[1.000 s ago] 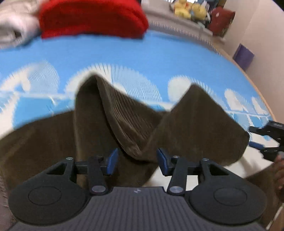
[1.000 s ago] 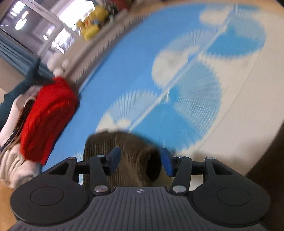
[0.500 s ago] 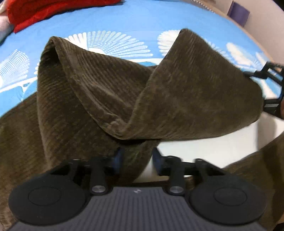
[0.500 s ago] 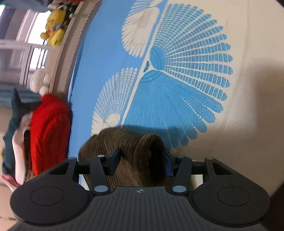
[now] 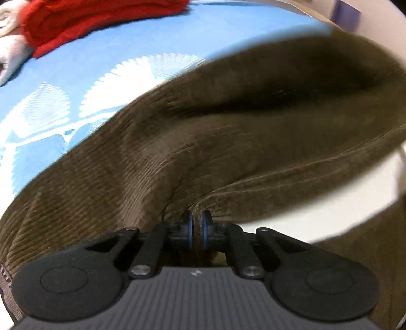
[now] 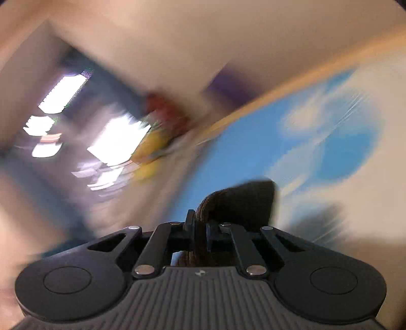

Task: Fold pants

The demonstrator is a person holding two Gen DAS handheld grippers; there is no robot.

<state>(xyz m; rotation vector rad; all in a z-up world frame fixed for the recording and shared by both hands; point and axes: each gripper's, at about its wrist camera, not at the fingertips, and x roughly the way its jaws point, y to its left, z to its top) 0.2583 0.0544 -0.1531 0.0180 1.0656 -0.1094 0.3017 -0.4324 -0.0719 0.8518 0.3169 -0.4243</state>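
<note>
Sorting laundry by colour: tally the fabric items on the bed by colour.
Brown: 1, the corduroy pants
Red: 1, a folded garment
White: 1, a bundled cloth
Blue and white: 1, the bedspread
Total: 4

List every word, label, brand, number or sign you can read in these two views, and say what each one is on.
None can be read.
Small pale emblem on the grey ribbed body of the left gripper: a mark, not letters.
The same emblem behind the right gripper: not letters.
Pale marks on the waistband edge of the brown corduroy pants: too cropped and blurred.
Blue and white patterned bedsheet: only patterns.
</note>
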